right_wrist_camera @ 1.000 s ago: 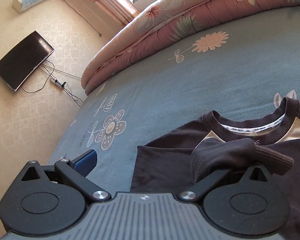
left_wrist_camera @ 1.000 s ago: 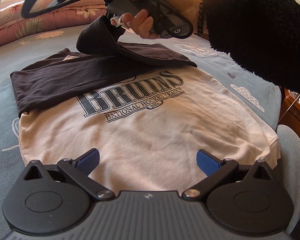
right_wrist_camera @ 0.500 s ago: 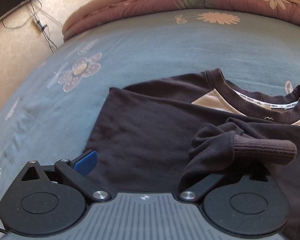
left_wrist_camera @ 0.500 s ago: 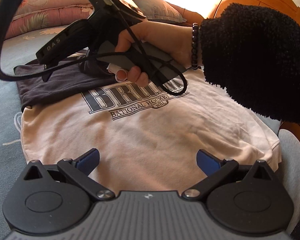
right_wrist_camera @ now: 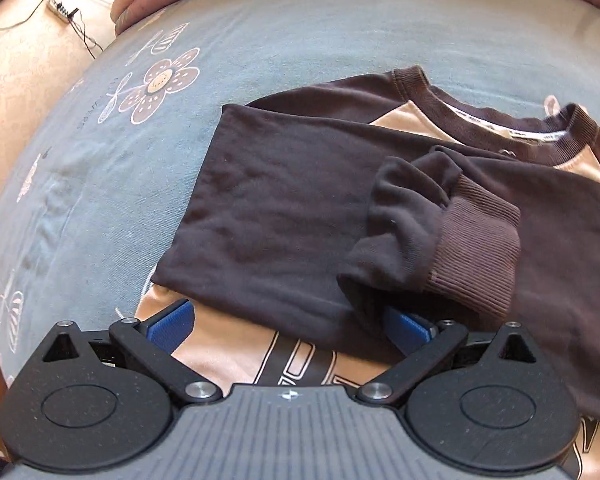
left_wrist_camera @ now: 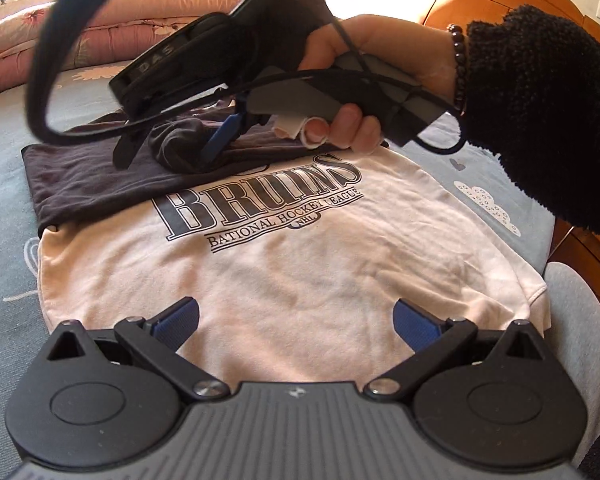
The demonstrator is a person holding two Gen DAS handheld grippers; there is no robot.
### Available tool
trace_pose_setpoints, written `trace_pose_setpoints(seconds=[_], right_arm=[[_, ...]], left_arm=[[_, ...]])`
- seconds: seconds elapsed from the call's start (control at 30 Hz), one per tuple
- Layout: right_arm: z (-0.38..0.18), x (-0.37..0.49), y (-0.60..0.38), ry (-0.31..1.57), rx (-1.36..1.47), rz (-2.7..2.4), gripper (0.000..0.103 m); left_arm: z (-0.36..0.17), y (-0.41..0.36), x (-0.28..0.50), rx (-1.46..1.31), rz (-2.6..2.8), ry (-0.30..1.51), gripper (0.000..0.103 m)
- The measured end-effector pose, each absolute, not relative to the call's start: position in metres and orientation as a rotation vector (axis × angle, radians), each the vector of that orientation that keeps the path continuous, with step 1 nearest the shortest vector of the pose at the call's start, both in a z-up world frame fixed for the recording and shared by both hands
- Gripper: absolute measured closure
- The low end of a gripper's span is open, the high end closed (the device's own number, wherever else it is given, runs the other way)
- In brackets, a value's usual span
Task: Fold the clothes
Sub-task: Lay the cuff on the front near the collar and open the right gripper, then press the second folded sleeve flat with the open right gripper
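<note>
Looking along the left gripper (left_wrist_camera: 296, 322): its blue pads stand wide apart, nothing between them, hovering just above the hem end of the sweatshirt (left_wrist_camera: 300, 272). The garment lies flat on the blue-grey bedspread (left_wrist_camera: 4, 208), cream body up, dark block lettering across the chest. Both dark sleeves (left_wrist_camera: 100, 184) are laid crosswise over the upper chest. Since a second ago the right hand (left_wrist_camera: 364, 80) has swung in and down over that sleeve band; the cloth that hung lifted from its tool then now rests bunched on the garment, under the right tool's blue finger. Black fleecy cuff and bead bracelet at the wrist; cable loops from the handle.

Right wrist view: right gripper (right_wrist_camera: 292, 326) is released, pads spread. The ribbed cuff (right_wrist_camera: 476, 256) sits slumped just ahead of the right-hand pad, touching it or nearly so; half a second ago the sleeve end covered that pad. I judge the cuff has just been let go, so the second sleeve is placed across the first. It is not smooth: the end stands in a soft hump. Fabric reads as matte cotton jersey, thick, limp. Ribbed dark neckband (right_wrist_camera: 500, 120) with white inner tape lies beyond. Remaining, by my reading: flattening the hump, then folding the body.
</note>
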State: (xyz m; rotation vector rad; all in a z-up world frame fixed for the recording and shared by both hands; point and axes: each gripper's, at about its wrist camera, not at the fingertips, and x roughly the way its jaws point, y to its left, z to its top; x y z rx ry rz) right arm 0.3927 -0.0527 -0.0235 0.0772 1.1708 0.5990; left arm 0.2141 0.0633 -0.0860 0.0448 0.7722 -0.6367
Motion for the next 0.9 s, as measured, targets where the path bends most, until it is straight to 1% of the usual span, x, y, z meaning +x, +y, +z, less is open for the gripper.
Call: trace_pose_setpoints(seconds=[0.2,0.33,0.5,0.63,0.83,0.9], right_arm=[[-0.002,0.403,-0.114,1.074,0.311,0.527,0.0],[-0.016,0.422,-0.136,1.056,0.428,0.424,0.0],[-0.042,0.44,-0.133,1.06,0.56,0.426,0.0],[-0.038,0.443,-0.101,1.004,0.668,0.602,0.0],[-0.005,0.438,-0.056,0.906,0.593,0.821,0.0],[-0.003,0.438,-0.061,0.905,0.556,0.787,0.0]], left_arm=[[-0.086,0.059,0.214,0.051,-0.641,0.781,0.001],[-0.089,0.054,0.216,0.066,-0.645,0.792,0.001],[-0.091,0.054,0.217,0.073,-0.641,0.803,0.001],[-0.092,0.055,0.218,0.07,-0.638,0.807,0.001],[-0.092,0.056,0.218,0.071,-0.639,0.808,0.001],[-0.092,0.056,0.218,0.072,-0.639,0.808,0.001]])
